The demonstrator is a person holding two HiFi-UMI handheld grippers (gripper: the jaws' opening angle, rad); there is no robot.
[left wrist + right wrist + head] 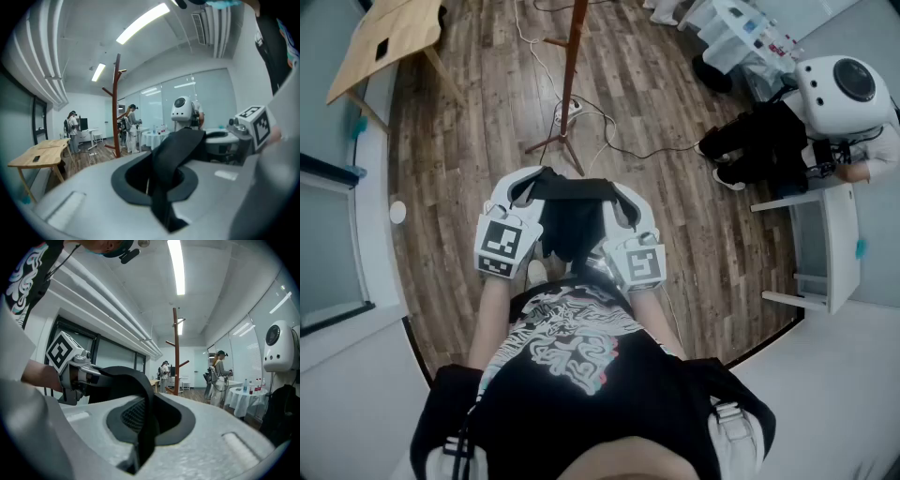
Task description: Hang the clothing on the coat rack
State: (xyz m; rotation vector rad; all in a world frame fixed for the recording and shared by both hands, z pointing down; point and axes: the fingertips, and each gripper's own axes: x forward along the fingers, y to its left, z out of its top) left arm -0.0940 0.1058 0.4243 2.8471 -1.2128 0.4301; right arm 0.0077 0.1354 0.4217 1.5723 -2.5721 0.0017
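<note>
Clothing [572,220], a black garment, is stretched between your two grippers in front of your chest. Your left gripper [528,186] is clamped on its left edge. Your right gripper [623,197] is clamped on its right edge. Fabric passes between each pair of jaws. Ahead, the coat rack [572,84] stands upright on the wooden floor [478,122], apart from the clothing.

The black garment [570,225] hangs with its top edge stretched level between the left claw [525,184] and right claw [624,195]. The reddish-brown wooden coat rack [573,75] stands upright on the floor [469,122] ahead, apart from it.
</note>
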